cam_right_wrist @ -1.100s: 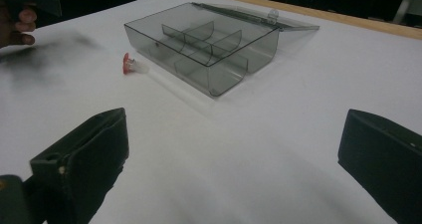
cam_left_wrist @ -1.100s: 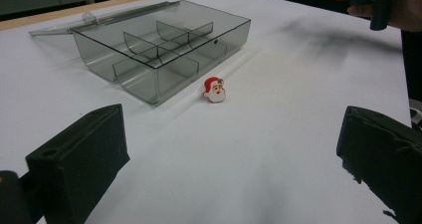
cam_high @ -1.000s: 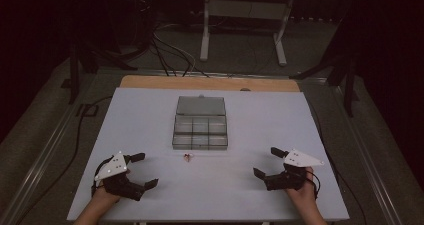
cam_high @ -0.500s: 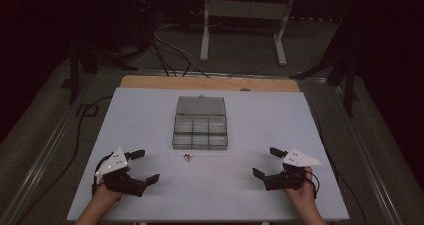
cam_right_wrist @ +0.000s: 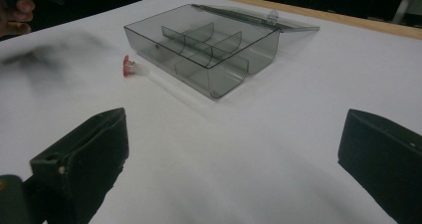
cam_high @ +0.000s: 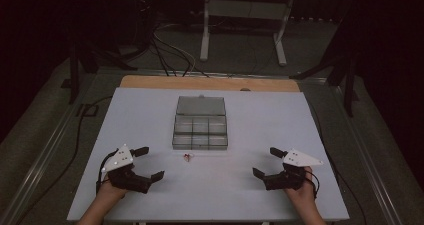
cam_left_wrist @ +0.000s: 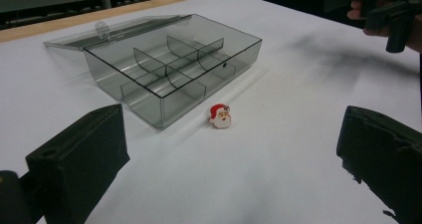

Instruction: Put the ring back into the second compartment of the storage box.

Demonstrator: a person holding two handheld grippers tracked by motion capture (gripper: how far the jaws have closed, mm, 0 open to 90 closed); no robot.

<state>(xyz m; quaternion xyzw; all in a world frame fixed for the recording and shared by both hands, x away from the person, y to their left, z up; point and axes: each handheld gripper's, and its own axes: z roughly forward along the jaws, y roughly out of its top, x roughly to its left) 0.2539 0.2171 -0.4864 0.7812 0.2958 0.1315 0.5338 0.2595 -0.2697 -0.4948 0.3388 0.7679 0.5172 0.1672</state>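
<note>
High view: smoky clear plastic divider box (cam_high: 200, 129) sits mid-table with its lid flipped back toward 12 o'clock, on the white tabletop (cam_high: 260, 110). Left gripper (cam_high: 148, 163) at 7 o'clock, right gripper (cam_high: 266, 162) at 5, both spread wide, holding nothing.

Left gripper view: tiny red-and-white Santa charm (cam_left_wrist: 220, 116) lies just beside the box's near corner.

Right gripper view: charm (cam_right_wrist: 128, 66) at 11 o'clock, near the box (cam_right_wrist: 209, 40).

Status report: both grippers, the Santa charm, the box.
Left gripper and right gripper open, empty. Santa charm on table beside open compartment box, untouched. Nothing in the way.
</note>
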